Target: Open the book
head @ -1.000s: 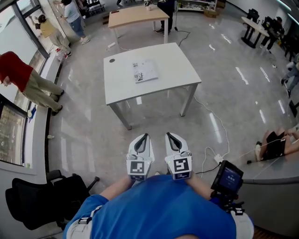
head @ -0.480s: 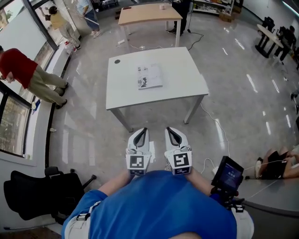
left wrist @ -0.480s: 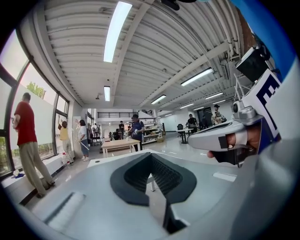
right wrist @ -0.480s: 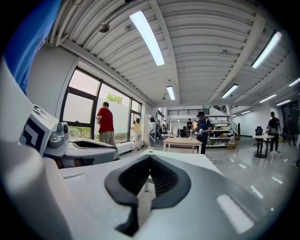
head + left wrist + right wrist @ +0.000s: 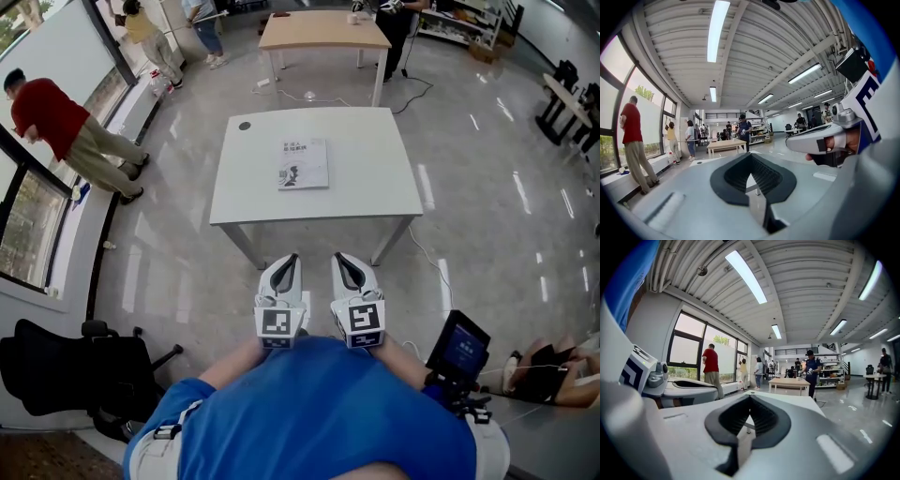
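Book (image 5: 303,164) closed, desk (image 5: 375,178) centre. Left gripper (image 5: 292,259), right gripper (image 5: 338,257) well short, jaws clenched, empty. Likely best: close in, part jaws, catch book's free edge alone.

1. Left gripper, white plastic shell with black jaw lining (image 5: 292,260): I read its jaws as pressed together, nothing between.
2. Right gripper, same make (image 5: 338,258): jaws likewise together, empty.

Both sit side by side, near-parallel, just ahead of the blue-shirted torso (image 5: 319,412), tilted slightly downward. The bare forearms (image 5: 230,367) angle inward behind.
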Tool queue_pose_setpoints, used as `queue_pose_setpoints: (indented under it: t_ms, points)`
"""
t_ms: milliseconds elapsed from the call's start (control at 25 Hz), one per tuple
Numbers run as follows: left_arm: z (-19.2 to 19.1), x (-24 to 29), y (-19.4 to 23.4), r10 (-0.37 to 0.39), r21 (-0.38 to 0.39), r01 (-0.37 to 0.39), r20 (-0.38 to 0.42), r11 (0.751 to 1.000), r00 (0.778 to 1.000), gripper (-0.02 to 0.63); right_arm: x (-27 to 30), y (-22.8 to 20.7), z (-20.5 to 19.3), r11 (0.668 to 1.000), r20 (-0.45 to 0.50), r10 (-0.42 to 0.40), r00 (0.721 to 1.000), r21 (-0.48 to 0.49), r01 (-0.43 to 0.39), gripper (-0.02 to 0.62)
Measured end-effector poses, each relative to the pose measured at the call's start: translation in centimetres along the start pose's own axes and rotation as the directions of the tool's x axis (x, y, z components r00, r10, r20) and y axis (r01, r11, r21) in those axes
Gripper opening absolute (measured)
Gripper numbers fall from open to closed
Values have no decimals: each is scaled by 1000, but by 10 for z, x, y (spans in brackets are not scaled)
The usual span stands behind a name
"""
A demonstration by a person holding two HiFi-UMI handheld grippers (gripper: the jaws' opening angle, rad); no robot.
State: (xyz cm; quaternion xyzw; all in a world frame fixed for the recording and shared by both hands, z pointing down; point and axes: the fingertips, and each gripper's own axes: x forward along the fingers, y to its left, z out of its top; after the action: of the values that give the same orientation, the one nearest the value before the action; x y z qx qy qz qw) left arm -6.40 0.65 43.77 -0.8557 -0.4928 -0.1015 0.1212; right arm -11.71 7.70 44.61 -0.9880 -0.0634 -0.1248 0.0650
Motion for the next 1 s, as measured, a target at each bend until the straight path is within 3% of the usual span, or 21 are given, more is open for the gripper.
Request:
queue_pose_setpoints:
  t_ms: [320, 600, 1000]
  points:
    - [-10, 9, 8, 25, 21, -24, -25, 999, 999, 6, 10, -1, -4, 999, -20, 31, 999, 24, -30, 3]
    - [-11, 56, 23, 13, 6, -13, -24, 1000, 1000, 6, 49, -30, -9, 999, -41, 11, 999, 32, -10, 3]
    - [-25, 122, 99, 32, 24, -31, -38, 999, 999, 6, 147, -36, -8, 1000, -73, 26, 997, 20, -24, 3]
